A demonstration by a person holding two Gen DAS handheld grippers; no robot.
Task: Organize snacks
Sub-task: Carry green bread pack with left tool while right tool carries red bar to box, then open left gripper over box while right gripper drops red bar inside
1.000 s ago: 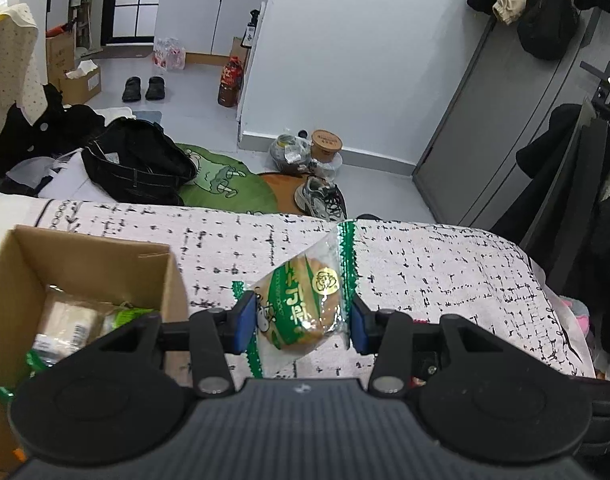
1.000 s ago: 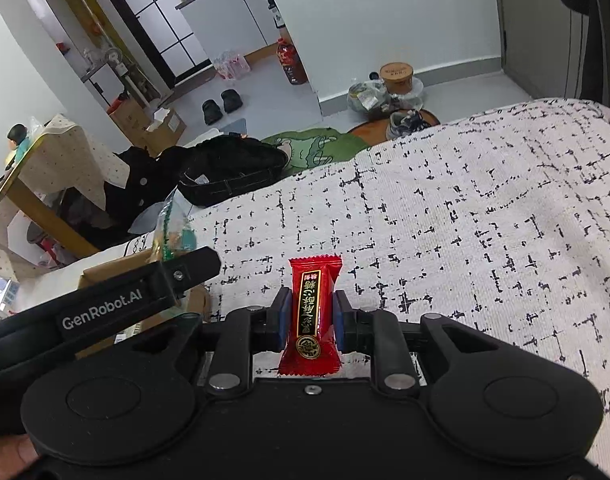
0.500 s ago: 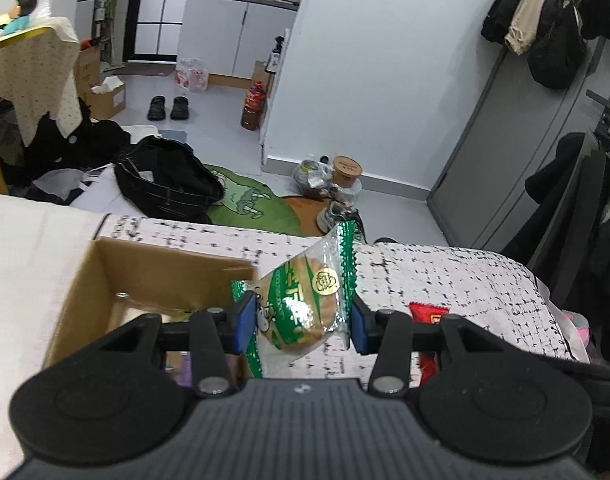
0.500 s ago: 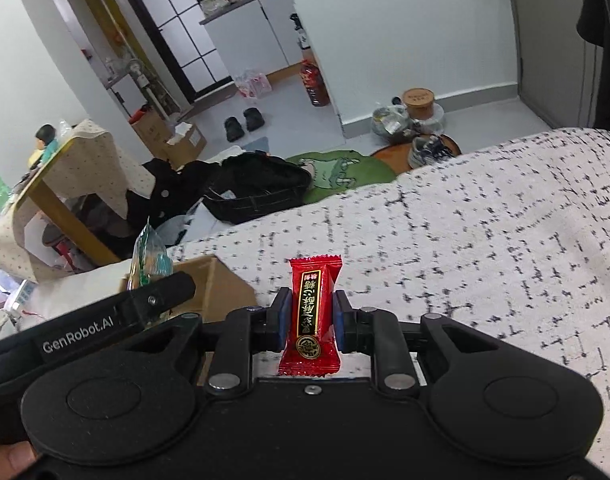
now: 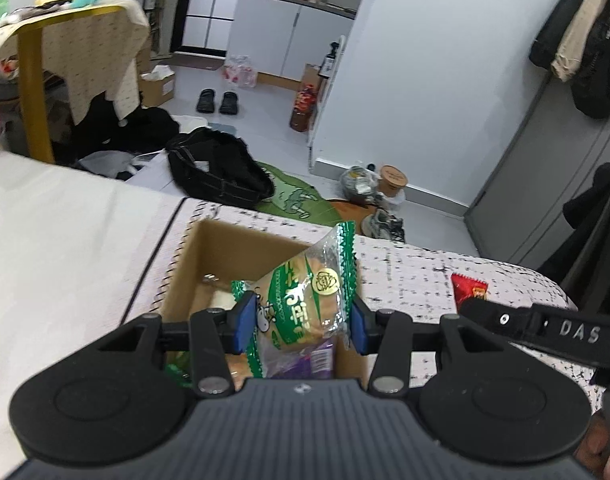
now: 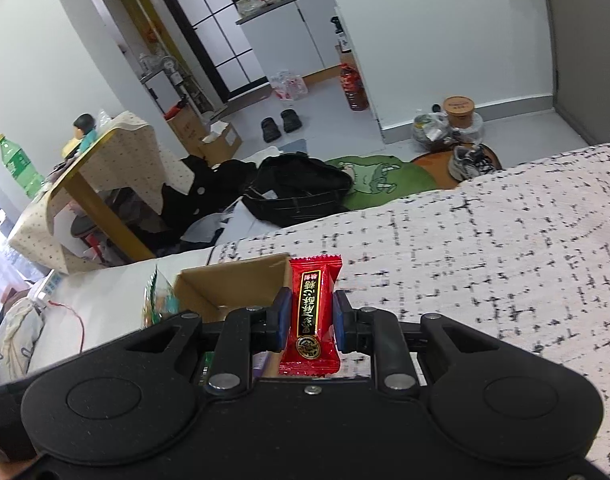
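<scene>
My left gripper (image 5: 299,322) is shut on a green-and-clear wrapped bun (image 5: 305,300) and holds it over the open cardboard box (image 5: 229,248) on the patterned bed cover. Other packets lie in the box, mostly hidden. My right gripper (image 6: 309,320) is shut on a red candy packet (image 6: 313,312), held upright just right of the box's near corner (image 6: 233,284). The red packet (image 5: 467,292) and the right gripper's arm show at the right in the left wrist view. The bun's wrapper edge (image 6: 157,300) shows at the left in the right wrist view.
The bed cover (image 6: 505,248) stretches to the right of the box. A plain white sheet (image 5: 65,232) lies left of it. Beyond the bed's edge the floor holds a black bag (image 5: 221,168), a green rug (image 6: 369,176) and shoes. A yellow-legged table (image 6: 97,184) stands at the left.
Both grippers have moved left toward the box. The bun now hangs over the box opening, and the red packet has come up beside the box's corner. Both grips are unchanged.
</scene>
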